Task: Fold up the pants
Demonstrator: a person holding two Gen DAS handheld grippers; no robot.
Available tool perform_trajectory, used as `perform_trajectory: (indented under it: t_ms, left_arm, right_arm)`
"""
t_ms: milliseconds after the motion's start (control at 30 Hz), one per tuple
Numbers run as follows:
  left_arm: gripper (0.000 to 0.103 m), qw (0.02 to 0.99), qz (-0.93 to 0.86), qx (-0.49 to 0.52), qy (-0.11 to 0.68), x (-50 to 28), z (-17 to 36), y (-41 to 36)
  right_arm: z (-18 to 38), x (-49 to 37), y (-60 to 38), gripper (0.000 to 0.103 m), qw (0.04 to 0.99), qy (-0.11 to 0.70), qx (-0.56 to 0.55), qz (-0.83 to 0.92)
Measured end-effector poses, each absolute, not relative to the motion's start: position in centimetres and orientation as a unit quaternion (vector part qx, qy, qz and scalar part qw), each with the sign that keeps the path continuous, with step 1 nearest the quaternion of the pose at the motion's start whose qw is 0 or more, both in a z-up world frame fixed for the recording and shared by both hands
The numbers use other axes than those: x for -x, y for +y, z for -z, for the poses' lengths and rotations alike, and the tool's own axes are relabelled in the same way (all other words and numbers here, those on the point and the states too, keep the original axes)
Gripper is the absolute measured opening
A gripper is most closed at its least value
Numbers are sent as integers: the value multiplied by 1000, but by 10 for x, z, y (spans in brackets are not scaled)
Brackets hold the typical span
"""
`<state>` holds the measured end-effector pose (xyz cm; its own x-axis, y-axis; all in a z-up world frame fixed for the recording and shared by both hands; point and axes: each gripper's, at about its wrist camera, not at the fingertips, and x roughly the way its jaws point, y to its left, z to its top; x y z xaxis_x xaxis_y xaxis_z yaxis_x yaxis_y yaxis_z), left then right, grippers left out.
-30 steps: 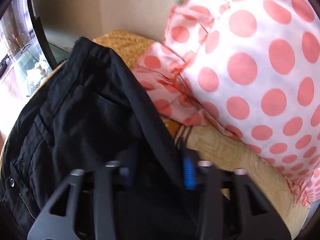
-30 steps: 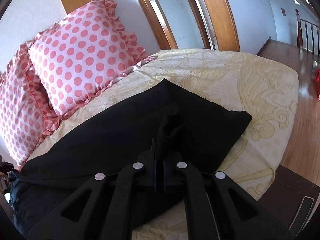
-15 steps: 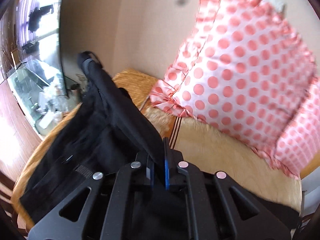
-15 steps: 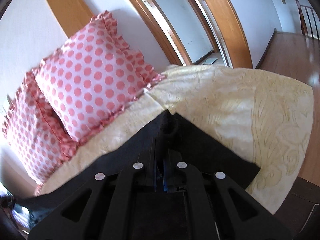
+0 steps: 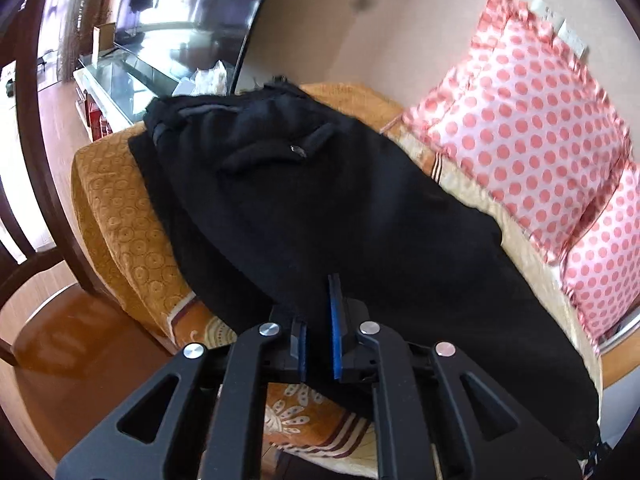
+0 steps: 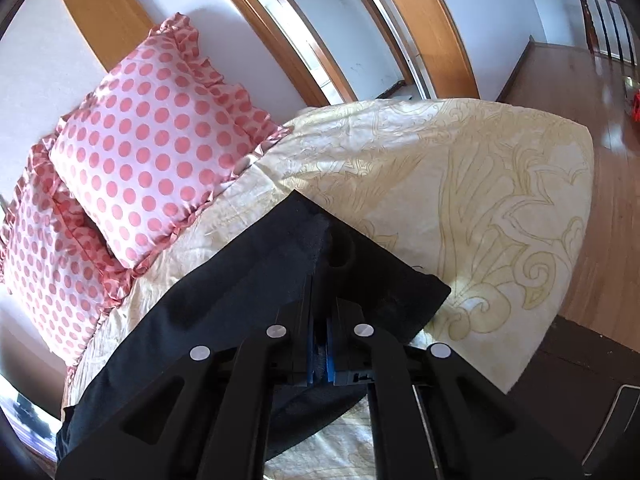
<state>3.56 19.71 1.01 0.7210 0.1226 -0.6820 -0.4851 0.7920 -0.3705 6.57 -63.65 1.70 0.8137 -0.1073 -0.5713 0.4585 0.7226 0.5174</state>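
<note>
Black pants [image 5: 320, 208] lie lengthwise on the bed, waistband and back pocket at the far end in the left wrist view. My left gripper [image 5: 318, 320] sits at the pants' near edge, its blue pads slightly apart with black cloth between them. In the right wrist view the pants [image 6: 240, 300] spread over the cream bedspread [image 6: 480, 200]. My right gripper [image 6: 320, 280] is shut on a fold of the pant-leg end, and the cloth hides its fingertips.
Pink polka-dot pillows [image 5: 540, 132] lean on the wall behind the bed; they also show in the right wrist view [image 6: 160, 140]. An orange patterned cover [image 5: 116, 220] drapes the bed end. Wooden floor [image 6: 580, 100] and door frames lie beyond. A dark chair frame [image 5: 36, 160] stands at left.
The left gripper closed on the pants' edge, lifted it, then laid it flat and drew back, its pads now slightly apart. The right gripper stayed shut on the leg end and rose a little.
</note>
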Motion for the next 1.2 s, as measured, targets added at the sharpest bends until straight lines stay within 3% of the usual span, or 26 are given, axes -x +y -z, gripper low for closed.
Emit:
perform_trajectory:
  t_ms: [67, 133, 200, 233, 367, 433, 600, 1033, 1167, 1200]
  left_arm:
    - [18, 889, -175, 267, 329, -37, -12, 195]
    - [33, 889, -180, 266, 326, -38, -15, 197]
    - [42, 887, -187, 273, 322, -39, -17, 202]
    - [42, 885, -191, 283, 315, -38, -19, 208]
    - [39, 880, -206, 303, 303, -37, -23, 225]
    - [20, 878, -202, 299, 316, -39, -22, 229]
    - [7, 885, -187, 286, 315, -33, -30, 227]
    - [7, 888, -203, 225, 345, -32, -17, 221]
    - [14, 894, -208, 204, 341, -30, -20, 216]
    - [15, 894, -207, 205, 339, -28, -21, 217]
  right_arm:
    - [-21, -63, -636, 4, 893, 256, -335, 157]
    - [-23, -61, -636, 4, 895, 254, -331, 158]
    - [-22, -61, -637, 4, 894, 259, -330, 159]
    - [-23, -62, -637, 4, 893, 261, -330, 159]
    - [-32, -59, -637, 4, 900, 244, -327, 153]
    - [-34, -62, -636, 4, 902, 249, -316, 156]
    - [-38, -61, -636, 4, 904, 250, -311, 153]
    - [-10, -46, -635, 4, 889, 285, -314, 174]
    - [-12, -45, -628, 5, 894, 286, -290, 184]
    - [-13, -45, -628, 10, 895, 288, -288, 183]
